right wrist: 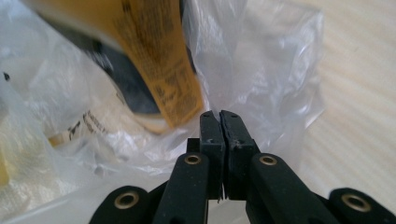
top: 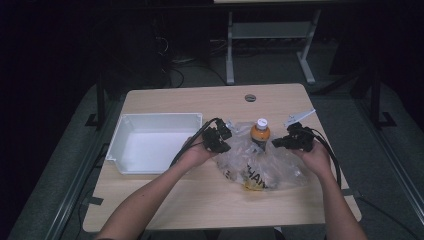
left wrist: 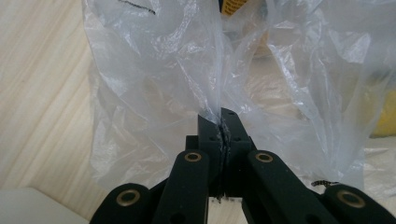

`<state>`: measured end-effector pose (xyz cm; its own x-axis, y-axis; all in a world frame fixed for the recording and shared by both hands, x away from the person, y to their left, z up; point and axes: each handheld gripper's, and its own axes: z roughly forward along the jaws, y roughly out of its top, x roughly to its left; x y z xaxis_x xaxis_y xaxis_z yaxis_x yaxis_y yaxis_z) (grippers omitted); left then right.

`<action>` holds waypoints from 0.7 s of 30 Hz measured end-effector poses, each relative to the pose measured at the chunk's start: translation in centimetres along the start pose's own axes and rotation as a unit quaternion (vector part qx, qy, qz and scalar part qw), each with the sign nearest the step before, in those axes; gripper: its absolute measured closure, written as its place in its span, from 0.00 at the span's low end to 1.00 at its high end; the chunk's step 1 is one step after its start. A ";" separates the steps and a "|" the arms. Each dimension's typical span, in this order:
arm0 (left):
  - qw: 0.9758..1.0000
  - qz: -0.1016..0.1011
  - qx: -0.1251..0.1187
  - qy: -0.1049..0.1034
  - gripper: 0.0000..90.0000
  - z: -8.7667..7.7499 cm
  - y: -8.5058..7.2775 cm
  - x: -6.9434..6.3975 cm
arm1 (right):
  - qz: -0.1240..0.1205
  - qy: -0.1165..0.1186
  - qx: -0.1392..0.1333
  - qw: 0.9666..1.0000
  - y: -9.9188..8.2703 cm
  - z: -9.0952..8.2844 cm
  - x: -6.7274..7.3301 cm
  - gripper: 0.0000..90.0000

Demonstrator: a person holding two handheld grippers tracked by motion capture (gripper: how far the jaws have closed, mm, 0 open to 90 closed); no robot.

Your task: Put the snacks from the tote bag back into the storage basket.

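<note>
The clear plastic bag (top: 265, 167) lies on the table (top: 200, 200), right of the white tray (top: 155, 142), with an orange bottle (top: 260, 135) standing inside. The left tongs (left wrist: 220, 122) pinch the bag's film. The right tongs (right wrist: 219, 122) are pressed together on its other edge.

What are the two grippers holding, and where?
Both pinch the clear plastic bag: the left gripper clamps a gathered fold at its edge, the right gripper the thin film beside the orange bottle.
</note>
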<state>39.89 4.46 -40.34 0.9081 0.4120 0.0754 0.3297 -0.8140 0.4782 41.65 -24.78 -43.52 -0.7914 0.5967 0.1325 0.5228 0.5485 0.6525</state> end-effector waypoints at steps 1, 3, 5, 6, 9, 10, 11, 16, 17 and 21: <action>1.000 0.001 0.003 0.004 0.99 0.2 0.0 -0.2 | 0.006 0.001 0.005 1.000 -0.1 0.1 0.1 0.97; 1.000 0.005 0.010 0.008 0.99 0.4 0.0 -0.5 | 0.007 -0.002 0.007 1.000 -0.4 0.2 0.1 0.97; 1.000 -0.001 0.012 0.008 0.99 0.6 -0.1 -0.7 | 0.007 -0.006 0.003 1.000 -0.8 0.3 0.3 0.97; 1.000 -0.001 0.012 0.007 0.99 0.7 -0.1 -0.8 | 0.010 -0.006 0.004 1.000 -1.0 0.5 0.2 0.97; 1.000 -0.003 0.020 0.007 0.99 1.2 -0.3 -1.0 | 0.019 -0.004 0.003 1.000 -1.5 0.8 0.3 0.97; 1.000 -0.002 0.022 0.009 0.99 1.2 -0.3 -1.1 | 0.012 -0.012 -0.001 1.000 -1.7 0.7 0.4 0.97; 1.000 -0.007 0.022 0.009 0.99 1.1 -0.2 -1.2 | 0.010 -0.017 0.001 1.000 -1.8 0.7 0.5 0.97; 0.999 -0.010 0.031 0.019 0.99 1.2 0.1 -2.0 | 0.027 -0.024 0.012 0.999 -2.3 1.1 0.3 0.97; 0.999 -0.013 0.030 0.019 0.99 1.2 0.1 -2.2 | 0.029 -0.026 0.013 0.999 -2.3 1.1 0.3 0.97; 0.999 -0.029 0.028 0.017 0.99 1.8 -0.2 -3.0 | 0.027 -0.033 0.014 0.999 -2.5 1.3 0.2 0.97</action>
<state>37.55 2.66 -42.22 0.8785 0.4713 0.0785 0.3959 -0.8099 0.4329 40.55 -25.27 -46.07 -0.7403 0.6620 0.1173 0.5736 0.5308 0.6239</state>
